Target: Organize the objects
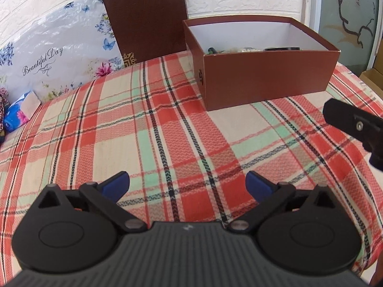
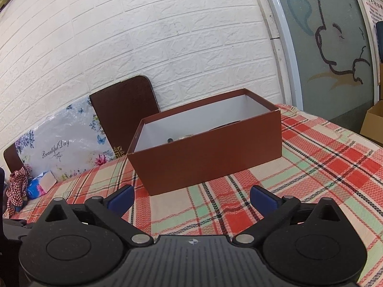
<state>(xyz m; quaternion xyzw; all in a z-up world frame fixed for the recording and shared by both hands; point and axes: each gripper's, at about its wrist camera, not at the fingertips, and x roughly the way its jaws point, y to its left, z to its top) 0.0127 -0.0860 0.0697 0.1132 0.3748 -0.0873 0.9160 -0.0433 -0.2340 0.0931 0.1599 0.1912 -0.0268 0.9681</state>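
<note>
L wrist view: left gripper (image 1: pixel 188 183) gaping wide, empty, over plaid woven cloth (image 1: pixel 148 129). Brown cardboard box (image 1: pixel 263 81), white inside, sits ahead-right w/ small items at its bottom; lid (image 1: pixel 146 19) leans on wall. Next pick needs a clean straddle before closing.

R wrist view: right gripper (image 2: pixel 192 197) also wide, empty, near box (image 2: pixel 208 157) front; approach level, avoid nudging thin walls.

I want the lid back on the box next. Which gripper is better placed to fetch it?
Probably the left gripper. It is open and empty, and the lid leans on the wall left of the box, on its side. The right gripper, also open, faces the box.
</note>
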